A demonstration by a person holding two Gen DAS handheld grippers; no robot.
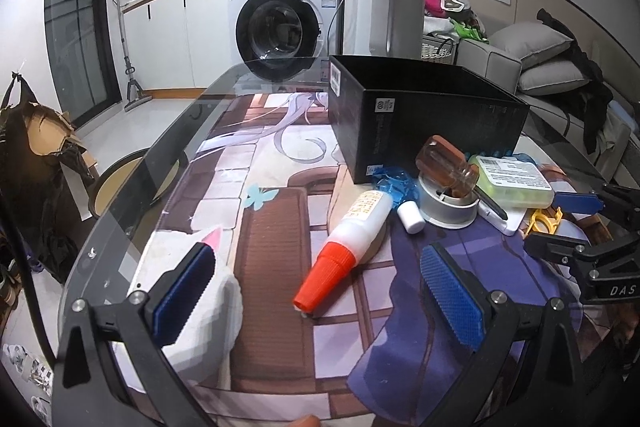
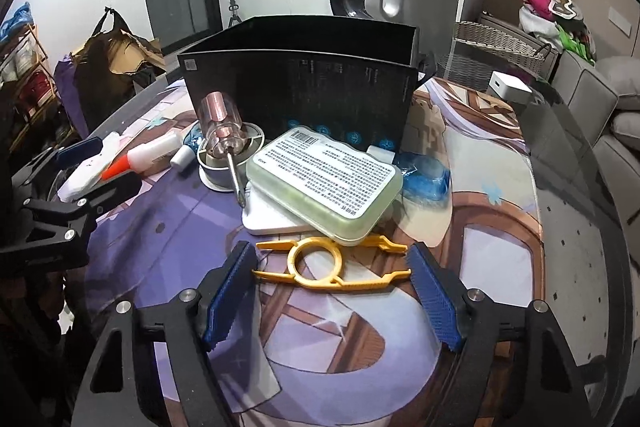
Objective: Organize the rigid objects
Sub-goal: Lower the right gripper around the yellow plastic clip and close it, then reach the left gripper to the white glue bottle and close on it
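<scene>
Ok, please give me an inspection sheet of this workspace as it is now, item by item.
Surface: glass table under a printed mat.
Job's things: open black box; glue bottle lying down; screwdriver leaning on a round metal tin; green plastic case; yellow plastic tool.
Clutter: small white cap; blue wrapper.
Grippers: left gripper and right gripper, jaws open, both holding nothing.
Cables: nothing seen on the table.
Surroundings: washing machine, sofa.
</scene>
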